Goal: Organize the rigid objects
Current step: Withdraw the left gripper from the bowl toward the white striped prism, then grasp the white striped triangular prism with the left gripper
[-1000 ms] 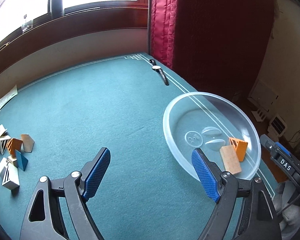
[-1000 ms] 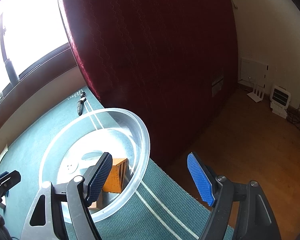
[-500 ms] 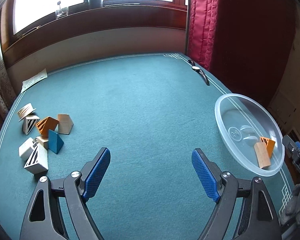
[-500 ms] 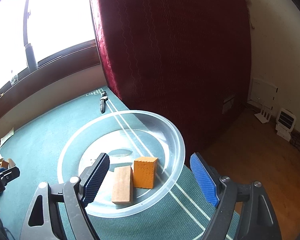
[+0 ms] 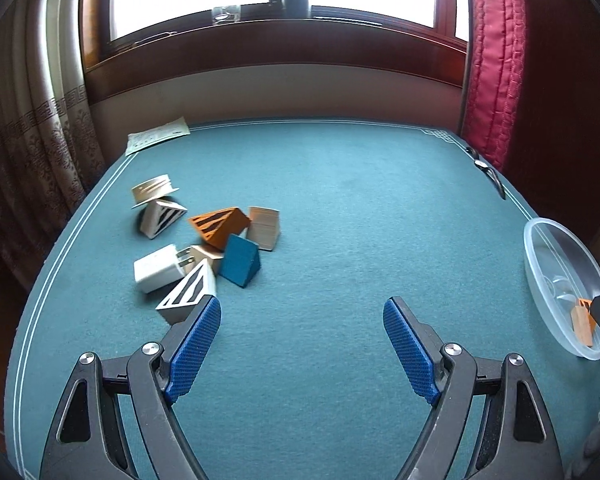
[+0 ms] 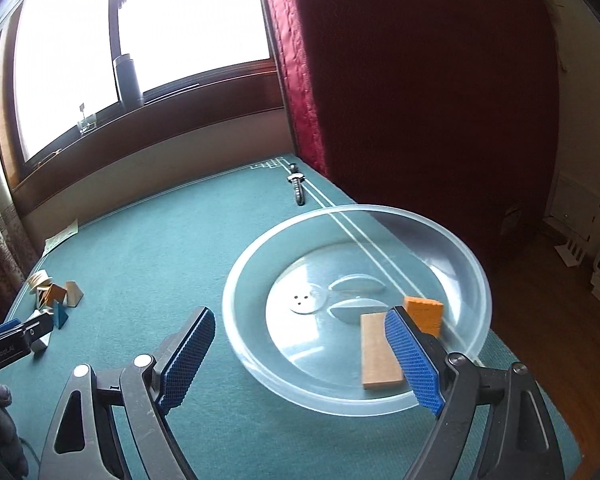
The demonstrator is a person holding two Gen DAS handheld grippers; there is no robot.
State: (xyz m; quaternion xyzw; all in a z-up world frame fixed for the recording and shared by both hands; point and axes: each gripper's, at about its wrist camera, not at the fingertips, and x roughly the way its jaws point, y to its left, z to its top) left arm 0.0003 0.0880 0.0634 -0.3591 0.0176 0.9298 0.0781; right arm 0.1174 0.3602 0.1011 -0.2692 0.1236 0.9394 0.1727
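Observation:
A pile of small blocks lies on the green table at the left: a blue wedge point(image 5: 240, 260), an orange wedge point(image 5: 220, 224), a tan block point(image 5: 264, 228), a white plug point(image 5: 156, 268) and striped white wedges point(image 5: 188, 296). My left gripper point(image 5: 302, 312) is open and empty, just short of the pile and to its right. The clear bowl point(image 6: 380, 210) holds an orange block point(image 6: 424, 314) and a wooden block point(image 6: 378, 352). My right gripper point(image 6: 300, 320) hovers over the bowl's near rim; its jaws are opening and grip nothing.
A wristwatch point(image 6: 298, 188) lies by the table's far right edge, close to the red curtain point(image 6: 300, 80). A paper slip point(image 5: 156, 136) sits at the far left corner. The bowl point(image 5: 548, 264) stands near the right table edge, with floor beyond it.
The left gripper swung left from the bowl toward the block pile. The right gripper drew back from the bowl, turned left, and its jaws widened.

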